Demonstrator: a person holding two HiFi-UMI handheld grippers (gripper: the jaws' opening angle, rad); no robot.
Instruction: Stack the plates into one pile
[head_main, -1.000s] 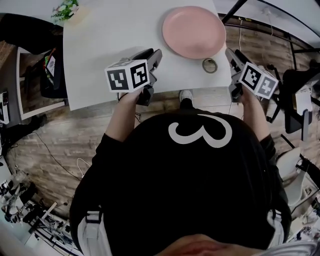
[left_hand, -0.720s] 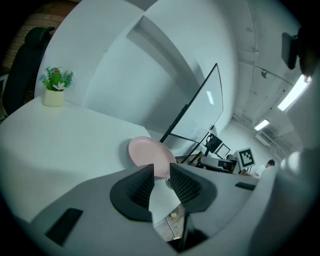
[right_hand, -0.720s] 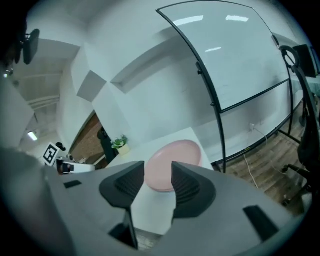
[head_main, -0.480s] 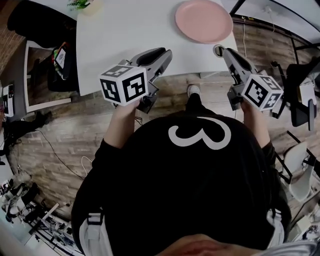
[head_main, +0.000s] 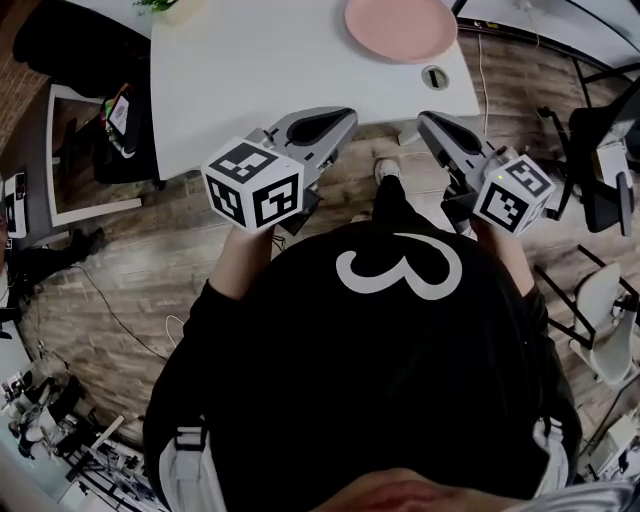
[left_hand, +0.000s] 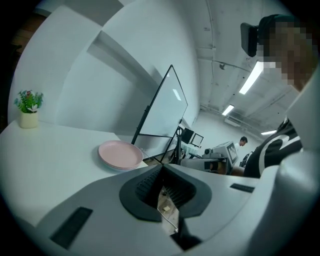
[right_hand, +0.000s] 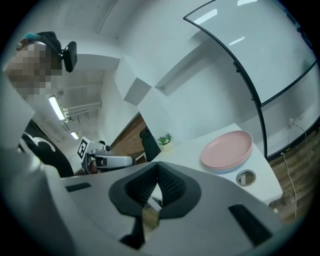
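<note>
Head view: the pink plates (head_main: 400, 25) sit in one pile at the far right corner of the worktop (head_main: 250, 70), so the stacking looks done. The left hand-held gripper (head_main: 345, 120) and the right hand-held gripper (head_main: 425, 122) both hang at the near edge, well apart from the plates. The right one is nearer.

Left gripper view: the left hand-held gripper (left_hand: 162, 172) has just been closing and its jaws are now together on nothing. The plates (left_hand: 120, 154) lie ahead and to the left.

Right gripper view: the right hand-held gripper (right_hand: 157, 170) has likewise just closed, empty. The plates (right_hand: 227, 150) show ahead and to the right, lying flat.
</note>
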